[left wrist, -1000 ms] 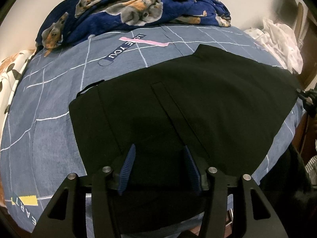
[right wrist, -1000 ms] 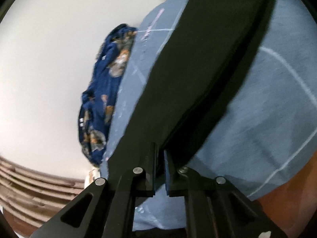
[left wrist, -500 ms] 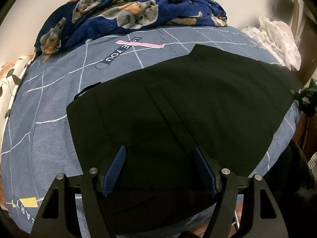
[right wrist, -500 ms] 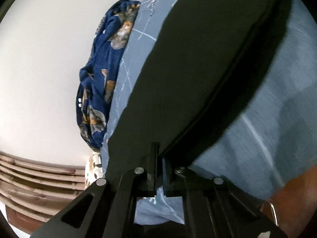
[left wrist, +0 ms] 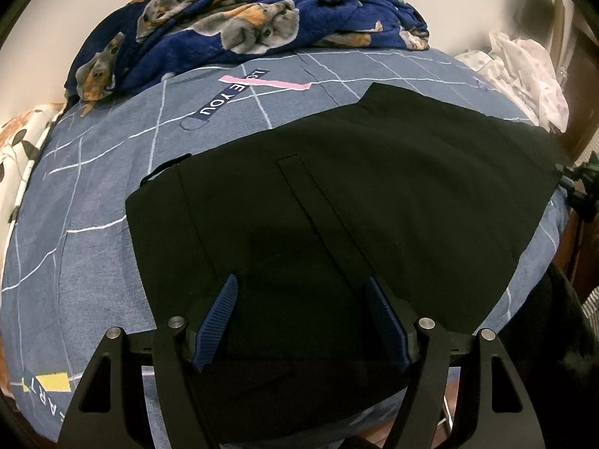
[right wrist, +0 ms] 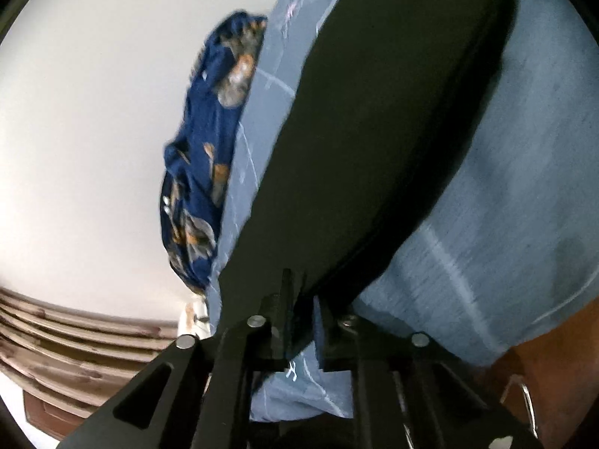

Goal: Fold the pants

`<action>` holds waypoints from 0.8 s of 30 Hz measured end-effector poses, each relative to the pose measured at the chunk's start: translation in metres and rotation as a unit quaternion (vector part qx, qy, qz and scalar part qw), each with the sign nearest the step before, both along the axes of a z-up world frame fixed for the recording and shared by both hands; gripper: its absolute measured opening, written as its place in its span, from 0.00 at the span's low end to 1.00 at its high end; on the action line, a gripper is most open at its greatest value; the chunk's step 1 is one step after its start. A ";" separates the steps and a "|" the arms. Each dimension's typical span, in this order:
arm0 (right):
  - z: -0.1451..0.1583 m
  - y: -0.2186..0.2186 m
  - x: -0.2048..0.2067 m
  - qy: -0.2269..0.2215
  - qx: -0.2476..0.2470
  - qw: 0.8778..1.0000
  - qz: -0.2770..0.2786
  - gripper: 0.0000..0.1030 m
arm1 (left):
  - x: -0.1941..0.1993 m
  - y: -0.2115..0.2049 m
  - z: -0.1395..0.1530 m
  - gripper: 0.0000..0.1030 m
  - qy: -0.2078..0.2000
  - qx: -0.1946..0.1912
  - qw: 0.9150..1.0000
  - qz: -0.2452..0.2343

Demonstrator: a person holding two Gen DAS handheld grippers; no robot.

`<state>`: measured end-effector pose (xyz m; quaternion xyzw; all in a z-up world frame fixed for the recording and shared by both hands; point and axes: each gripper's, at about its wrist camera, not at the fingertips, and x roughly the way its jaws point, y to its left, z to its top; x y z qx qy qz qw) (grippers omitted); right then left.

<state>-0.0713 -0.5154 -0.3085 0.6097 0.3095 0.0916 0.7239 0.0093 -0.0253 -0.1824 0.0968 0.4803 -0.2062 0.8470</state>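
here, left gripper jaws spread over the pants — right gripper pinching their edge.

Left gripper hovers over the near edge of the pants, blue-padded fingers spread wide, nothing between them. Right gripper is tilted, fingers pinched on the pants hem.

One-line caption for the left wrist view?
Open left gripper hovers over black pants spread on a blue bedsheet.

Plain pale wall behind a bed in grey-blue gridded sheet, heaped dog-print blanket.
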 end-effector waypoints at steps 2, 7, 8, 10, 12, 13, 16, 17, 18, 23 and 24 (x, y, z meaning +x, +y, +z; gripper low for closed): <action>-0.003 -0.017 -0.010 -0.005 0.010 1.000 -0.026 0.18 | 0.000 0.000 0.000 0.70 0.000 0.000 1.000 0.000; -0.015 -0.074 -0.041 -0.010 0.036 0.993 -0.109 0.21 | 0.000 0.000 -0.001 0.71 0.000 0.002 1.000 0.001; -0.015 -0.088 -0.045 -0.012 0.037 0.992 -0.124 0.20 | 0.001 -0.001 -0.001 0.71 0.000 0.002 1.000 0.001; -0.010 -0.110 -0.050 -0.002 0.004 0.990 -0.142 0.14 | 0.001 -0.001 -0.002 0.71 0.000 0.003 1.000 0.001; -0.006 -0.125 -0.051 0.010 -0.021 0.989 -0.149 0.06 | 0.001 -0.001 -0.002 0.71 -0.001 0.004 1.000 0.001; -0.005 -0.133 -0.052 0.021 -0.033 0.987 -0.154 0.05 | 0.001 -0.001 -0.003 0.71 -0.002 0.006 1.000 0.001; -0.007 -0.148 -0.055 0.039 -0.042 0.984 -0.168 0.04 | 0.002 -0.002 -0.004 0.71 -0.002 0.007 1.000 0.001; -0.012 -0.151 -0.058 0.039 -0.027 0.984 -0.173 0.02 | 0.002 -0.002 -0.004 0.71 -0.002 0.005 1.000 0.002; -0.015 -0.152 -0.061 0.037 -0.021 0.984 -0.174 0.02 | 0.002 -0.002 -0.004 0.71 -0.005 0.007 1.000 0.001; -0.010 -0.148 -0.062 0.023 -0.022 0.985 -0.170 0.09 | 0.001 -0.002 -0.004 0.72 -0.005 0.008 1.000 0.001; -0.008 -0.150 -0.064 0.024 -0.020 0.984 -0.175 0.10 | 0.001 -0.003 -0.004 0.72 -0.005 0.008 1.000 0.002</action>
